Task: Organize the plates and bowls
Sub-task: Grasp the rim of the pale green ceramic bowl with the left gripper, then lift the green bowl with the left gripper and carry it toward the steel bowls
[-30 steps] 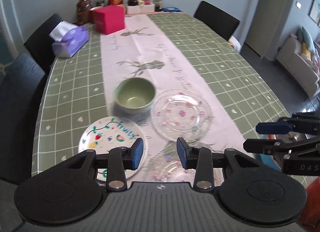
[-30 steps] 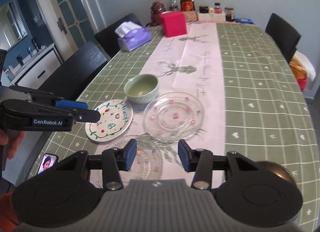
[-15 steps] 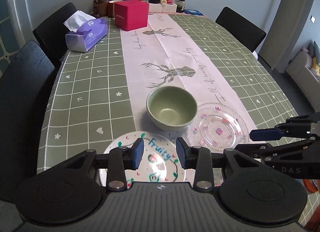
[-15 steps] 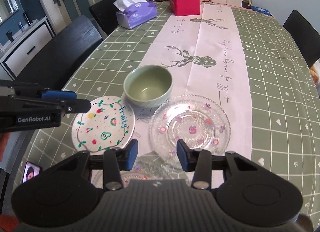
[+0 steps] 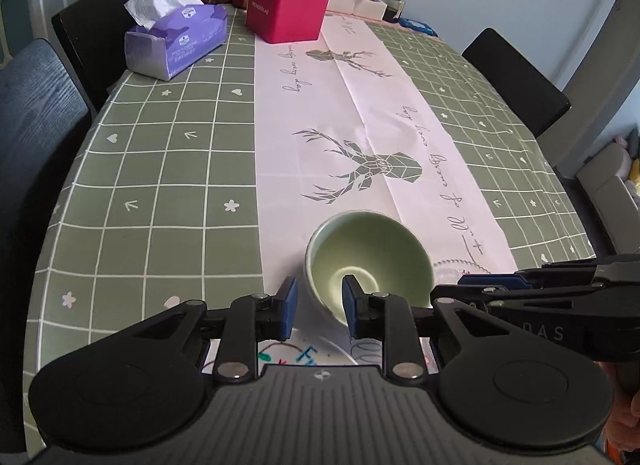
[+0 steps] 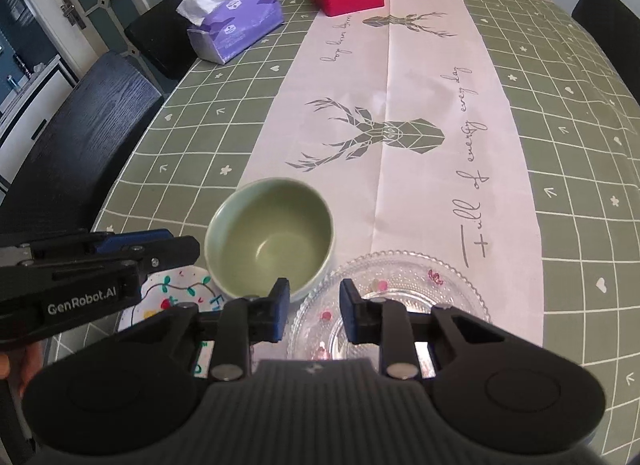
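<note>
Both grippers converge on a green ceramic bowl (image 5: 366, 261) beside the deer print (image 5: 360, 169). The left gripper (image 5: 317, 307) straddles its near rim, jaws closing, pads apparently not yet pressing; the right gripper (image 6: 310, 309), also closing and empty, hovers over the glass plate (image 6: 404, 285) alongside, likely to stack them.

Both wrist views steeply downward, close, sharing green bowl (image 5: 370, 261) (image 6: 272, 237)

Green bowl (image 5: 370, 261) on pale table runner (image 5: 360, 113), near rim between closing jaws of left gripper (image 5: 318, 307), pads not pressing. Painted plate (image 5: 296, 353) just below. Right gripper (image 5: 520, 291) at right over glass plate (image 5: 452, 267). Tissue box (image 5: 176, 41), red box (image 5: 286, 7) far back.
</note>
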The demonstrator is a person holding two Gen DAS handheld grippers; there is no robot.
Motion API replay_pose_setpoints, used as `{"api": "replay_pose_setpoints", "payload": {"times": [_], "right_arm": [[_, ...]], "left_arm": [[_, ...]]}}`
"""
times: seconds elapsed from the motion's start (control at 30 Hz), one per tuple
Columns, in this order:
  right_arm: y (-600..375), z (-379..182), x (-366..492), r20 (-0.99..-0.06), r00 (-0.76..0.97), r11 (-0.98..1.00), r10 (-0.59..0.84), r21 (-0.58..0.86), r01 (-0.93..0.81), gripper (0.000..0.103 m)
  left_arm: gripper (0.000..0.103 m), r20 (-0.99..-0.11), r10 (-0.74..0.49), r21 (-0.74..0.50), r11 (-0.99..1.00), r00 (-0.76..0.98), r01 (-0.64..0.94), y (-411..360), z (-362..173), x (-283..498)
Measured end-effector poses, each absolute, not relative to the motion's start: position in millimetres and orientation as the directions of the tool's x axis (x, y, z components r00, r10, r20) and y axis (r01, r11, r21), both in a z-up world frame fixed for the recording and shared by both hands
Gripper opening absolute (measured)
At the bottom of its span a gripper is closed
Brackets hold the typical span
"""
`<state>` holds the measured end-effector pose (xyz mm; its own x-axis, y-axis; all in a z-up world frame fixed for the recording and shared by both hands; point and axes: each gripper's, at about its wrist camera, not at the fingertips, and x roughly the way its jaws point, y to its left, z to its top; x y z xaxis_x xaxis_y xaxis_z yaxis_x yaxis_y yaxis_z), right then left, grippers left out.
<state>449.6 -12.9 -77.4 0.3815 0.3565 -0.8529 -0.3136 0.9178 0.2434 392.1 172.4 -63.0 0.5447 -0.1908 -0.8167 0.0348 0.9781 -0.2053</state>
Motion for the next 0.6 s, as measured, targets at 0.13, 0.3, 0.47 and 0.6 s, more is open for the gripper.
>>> {"api": "replay_pose_setpoints", "payload": {"times": [0.13,0.3,0.47,0.6], "right_arm": [[-11,-88,469,-0.866,0.343,0.922,0.365,0.285,-0.262,0.02],[-7,-96,484,-0.88,0.308,0.927,0.361,0.301,-0.225,0.016],[-4,-103,491,-0.889,0.286,0.929,0.358,0.307,-0.209,0.015],[-5,-107,494,-0.894,0.281,0.933,0.349,0.304,-0.193,0.009]], "left_arm": [[0.026,-0.838,-0.214,-0.247,0.969,0.503,0.001,177,-74,409],[0.021,-0.861,-0.23,-0.277,0.96,0.453,-0.04,181,-89,421],[0.013,-0.871,-0.243,-0.295,0.954,0.427,-0.06,180,-97,428],[0.011,-0.883,-0.218,-0.267,0.962,0.416,-0.063,175,-97,430]]}}
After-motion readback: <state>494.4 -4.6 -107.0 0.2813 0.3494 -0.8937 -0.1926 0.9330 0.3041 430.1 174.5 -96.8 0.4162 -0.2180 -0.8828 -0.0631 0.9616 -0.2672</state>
